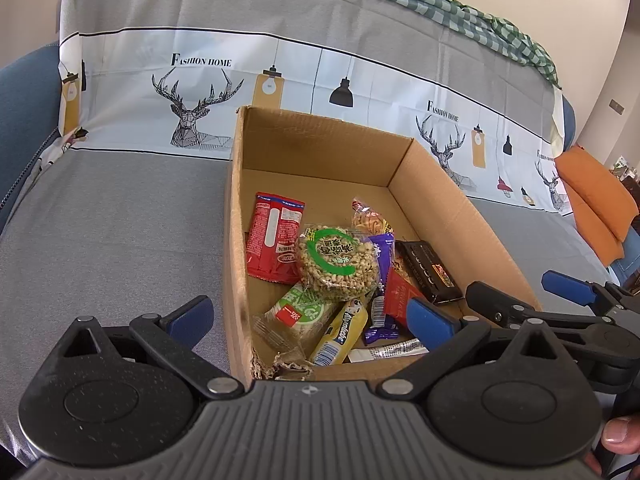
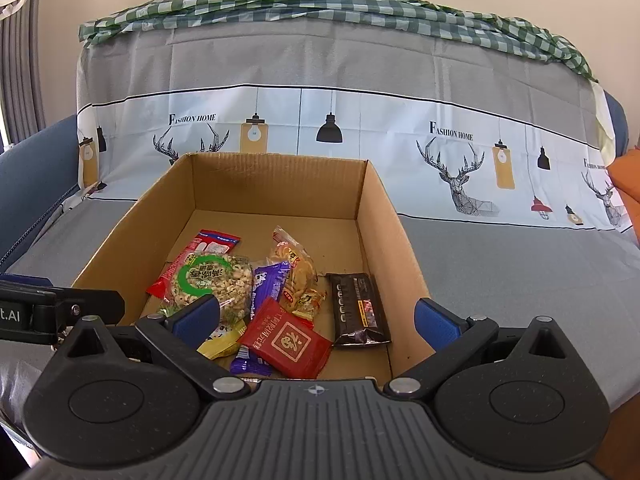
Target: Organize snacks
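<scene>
Both grippers are hovering spread wide and empty at the near edge of the box (image 2: 376, 216) — the left gripper (image 1: 308, 320) over its left wall, the right gripper (image 2: 316, 316) over its near wall. The snacks (image 2: 248, 292) are lying heaped inside, directly ahead of the right gripper — likely the nearer one — with the dark bar (image 2: 358, 308) pointing away, towards the box's far wall.

I see a matt, corrugated cardboard box (image 2: 372, 216) with a frayed near edge, sitting on a smooth grey printed cover (image 2: 520, 264) that creases like thin plastic sheeting. Inside, the round puffed-grain cake (image 1: 338, 258) sits in clear glossy film, and the dark chocolate bar (image 2: 360, 308) and red sachet (image 2: 286, 340) have shiny foil-like wrappers. My left gripper (image 1: 310, 318) is matt black plastic with blue pads and small metal pins.
</scene>
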### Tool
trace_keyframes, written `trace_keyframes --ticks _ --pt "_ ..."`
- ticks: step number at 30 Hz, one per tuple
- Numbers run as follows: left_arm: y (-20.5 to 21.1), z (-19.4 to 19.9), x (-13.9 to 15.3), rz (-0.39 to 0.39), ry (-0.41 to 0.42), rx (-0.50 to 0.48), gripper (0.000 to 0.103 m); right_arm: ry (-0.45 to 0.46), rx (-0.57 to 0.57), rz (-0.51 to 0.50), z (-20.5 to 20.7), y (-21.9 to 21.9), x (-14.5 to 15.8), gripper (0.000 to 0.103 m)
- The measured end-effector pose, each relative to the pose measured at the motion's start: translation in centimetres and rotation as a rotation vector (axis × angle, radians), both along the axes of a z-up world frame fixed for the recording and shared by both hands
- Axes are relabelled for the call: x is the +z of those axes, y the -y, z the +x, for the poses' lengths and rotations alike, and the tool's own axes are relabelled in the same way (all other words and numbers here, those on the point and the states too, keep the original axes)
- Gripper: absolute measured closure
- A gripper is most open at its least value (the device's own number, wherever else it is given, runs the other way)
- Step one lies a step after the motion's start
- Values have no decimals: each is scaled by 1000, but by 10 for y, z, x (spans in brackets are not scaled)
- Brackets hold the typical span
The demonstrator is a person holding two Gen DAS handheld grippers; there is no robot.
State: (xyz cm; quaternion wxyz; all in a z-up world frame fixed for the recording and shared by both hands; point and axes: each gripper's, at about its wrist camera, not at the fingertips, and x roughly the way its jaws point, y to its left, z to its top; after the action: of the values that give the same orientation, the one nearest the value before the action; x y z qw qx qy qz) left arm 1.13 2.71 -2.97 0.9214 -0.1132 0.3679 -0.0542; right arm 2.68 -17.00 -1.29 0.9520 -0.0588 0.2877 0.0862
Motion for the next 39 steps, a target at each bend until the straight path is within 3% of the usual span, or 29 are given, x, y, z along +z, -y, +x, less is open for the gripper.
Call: trace_keyframes --ticks 39 --pt "7 9 -6 3 -1 -34 1 -44 -4 -19 11 -4 -4 1"
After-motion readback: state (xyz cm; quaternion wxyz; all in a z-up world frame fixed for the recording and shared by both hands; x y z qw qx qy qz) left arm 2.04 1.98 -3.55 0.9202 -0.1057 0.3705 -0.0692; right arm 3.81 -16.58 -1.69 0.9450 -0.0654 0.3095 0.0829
